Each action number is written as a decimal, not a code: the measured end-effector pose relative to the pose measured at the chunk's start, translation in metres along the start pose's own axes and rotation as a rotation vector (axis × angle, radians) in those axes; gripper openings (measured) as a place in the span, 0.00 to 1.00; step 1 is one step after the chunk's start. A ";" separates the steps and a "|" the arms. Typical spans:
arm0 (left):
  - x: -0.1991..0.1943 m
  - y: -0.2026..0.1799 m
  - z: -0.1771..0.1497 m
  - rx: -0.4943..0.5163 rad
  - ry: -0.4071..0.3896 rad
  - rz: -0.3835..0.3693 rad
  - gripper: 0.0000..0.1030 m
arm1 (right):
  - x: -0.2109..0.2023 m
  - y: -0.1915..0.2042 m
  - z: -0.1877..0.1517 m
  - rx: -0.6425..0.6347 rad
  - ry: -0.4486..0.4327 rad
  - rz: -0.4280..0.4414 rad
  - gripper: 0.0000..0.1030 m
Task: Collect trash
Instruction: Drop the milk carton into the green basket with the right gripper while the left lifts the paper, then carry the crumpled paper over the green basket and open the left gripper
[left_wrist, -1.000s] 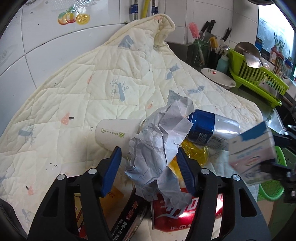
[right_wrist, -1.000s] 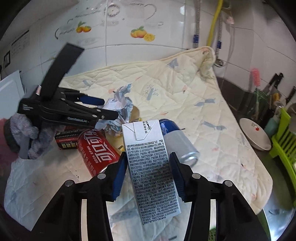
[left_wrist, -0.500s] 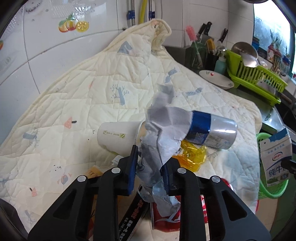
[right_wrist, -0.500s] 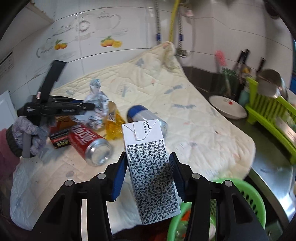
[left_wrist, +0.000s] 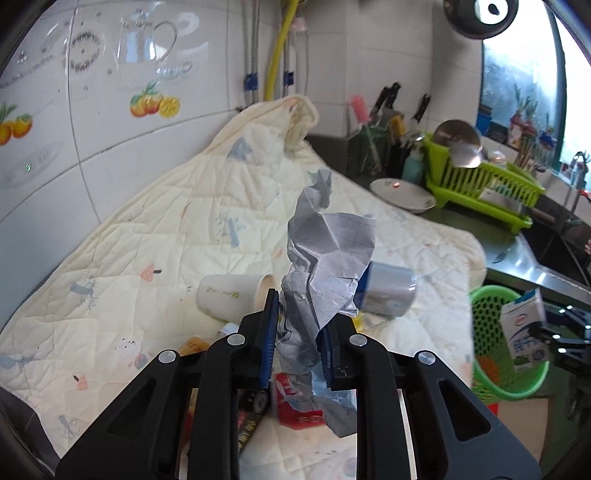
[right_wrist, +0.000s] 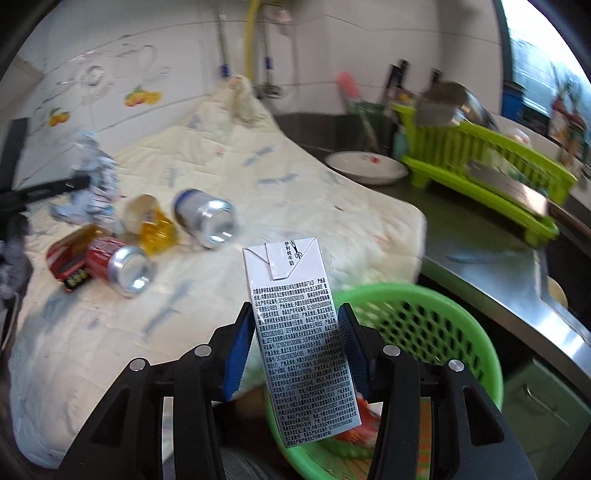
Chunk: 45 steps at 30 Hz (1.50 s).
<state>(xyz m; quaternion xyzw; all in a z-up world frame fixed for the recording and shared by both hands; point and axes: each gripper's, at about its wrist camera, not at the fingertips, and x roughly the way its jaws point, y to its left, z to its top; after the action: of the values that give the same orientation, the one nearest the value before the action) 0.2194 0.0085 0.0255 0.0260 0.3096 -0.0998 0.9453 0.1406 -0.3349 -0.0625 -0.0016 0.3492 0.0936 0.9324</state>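
The left gripper (left_wrist: 295, 332) was closed on a crumpled sheet of grey-white paper (left_wrist: 325, 266), pinched low down between its blue pads, so most of the paper stood up above the fingertips and a loose tail hung below them. The paper was lifted clear of the cream quilted cloth (left_wrist: 166, 221) that covered the counter.

Beneath and behind the paper lay other trash on the cloth: a white paper cup (left_wrist: 229, 295) on its side to the left, a blue and silver can (left_wrist: 388, 291) on its side to the right, and a red can (right_wrist: 118, 264) beside a yellow wrapper (right_wrist: 157, 230).

The right gripper (right_wrist: 295, 347) was closed on a white milk carton (right_wrist: 299, 332), held upright with its printed side facing the camera and its folded top above the fingertips. The carton's lower end hung over the near rim of a green plastic basket (right_wrist: 443, 332), which sat just off the edge of the cloth.

A green dish rack (right_wrist: 480, 166) and a white plate (right_wrist: 365, 168) stood farther back.
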 end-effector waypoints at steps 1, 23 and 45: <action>-0.005 -0.005 0.001 0.004 -0.010 -0.012 0.19 | 0.001 -0.007 -0.005 0.008 0.010 -0.027 0.44; -0.011 -0.140 -0.007 0.128 -0.003 -0.272 0.19 | 0.027 -0.102 -0.067 0.225 0.125 -0.170 0.46; 0.067 -0.286 -0.054 0.254 0.204 -0.445 0.22 | -0.059 -0.100 -0.083 0.228 -0.025 -0.198 0.63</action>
<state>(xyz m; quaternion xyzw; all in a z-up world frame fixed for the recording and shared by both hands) 0.1821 -0.2769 -0.0537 0.0857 0.3862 -0.3397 0.8533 0.0599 -0.4492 -0.0932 0.0712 0.3440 -0.0390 0.9355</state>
